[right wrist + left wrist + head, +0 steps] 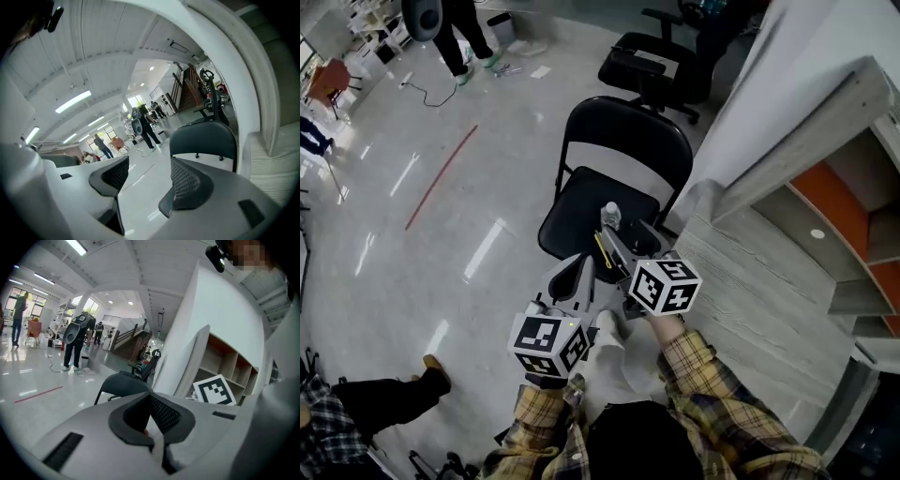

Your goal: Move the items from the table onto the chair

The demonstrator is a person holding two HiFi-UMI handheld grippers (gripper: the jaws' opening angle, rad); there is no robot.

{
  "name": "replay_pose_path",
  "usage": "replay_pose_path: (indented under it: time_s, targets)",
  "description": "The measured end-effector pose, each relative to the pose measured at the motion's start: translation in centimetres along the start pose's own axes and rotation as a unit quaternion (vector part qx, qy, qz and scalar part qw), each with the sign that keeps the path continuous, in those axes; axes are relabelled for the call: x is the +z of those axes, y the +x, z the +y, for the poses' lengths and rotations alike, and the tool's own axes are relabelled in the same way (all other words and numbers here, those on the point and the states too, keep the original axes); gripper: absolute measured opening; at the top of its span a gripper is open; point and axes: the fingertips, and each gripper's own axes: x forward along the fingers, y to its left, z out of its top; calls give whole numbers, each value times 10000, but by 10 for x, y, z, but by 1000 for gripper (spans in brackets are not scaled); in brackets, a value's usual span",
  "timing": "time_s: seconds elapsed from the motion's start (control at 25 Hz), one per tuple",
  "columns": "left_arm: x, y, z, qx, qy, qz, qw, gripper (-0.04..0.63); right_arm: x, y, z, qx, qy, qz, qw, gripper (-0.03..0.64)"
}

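A black folding chair [609, 150] stands on the glossy floor straight ahead, its seat next to the grey wood-grain table [750, 281]. A small clear bottle [611, 216] stands on the seat, and dark items beside it are partly hidden by my grippers. My right gripper [621, 251] hovers over the seat's near edge; it [147, 180] is open with only floor showing between its pads, and the chair's back [201, 138] is ahead. My left gripper [581, 274] hangs just left of it and nearer to me; its [151, 401] pads meet, with nothing clearly seen between them.
A black office chair [647, 66] stands behind the folding chair. A white partition and open shelves [853, 216] rise to the right of the table. A person [459, 37] stands at the far left, a red line [441, 178] marks the floor, and someone's leg [394, 394] is at lower left.
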Motion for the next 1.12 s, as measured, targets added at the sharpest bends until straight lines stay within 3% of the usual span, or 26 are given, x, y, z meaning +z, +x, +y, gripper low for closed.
replay_pose_path:
  time_s: [0.2,0.28,0.36,0.48,0.88,1.12]
  targets:
    - [28,-1,-79,-639,501,-120,9966,3,58,-108,19,526,43,-715,9960,265]
    - [32,1,-117,-858,616,-107,9943,3,79,-158,14,480,-170,-992,9938,197]
    - [29,4,-158,-1118,675,-80,9914,3,97,-212,1,267,-433,-1263,9907,114]
    - [12,8,-226,-1565,777,11,9846,3,109,-295,-25,-157,-781,-1574,9843,57]
    - [-59,22,-452,-2728,1063,245,9559,3,104,-511,-127,-1059,-1224,-1791,9704,21]
    - [-93,30,-544,-3280,1286,489,9346,3,95,-589,-179,-1676,-1144,-1796,9626,18]
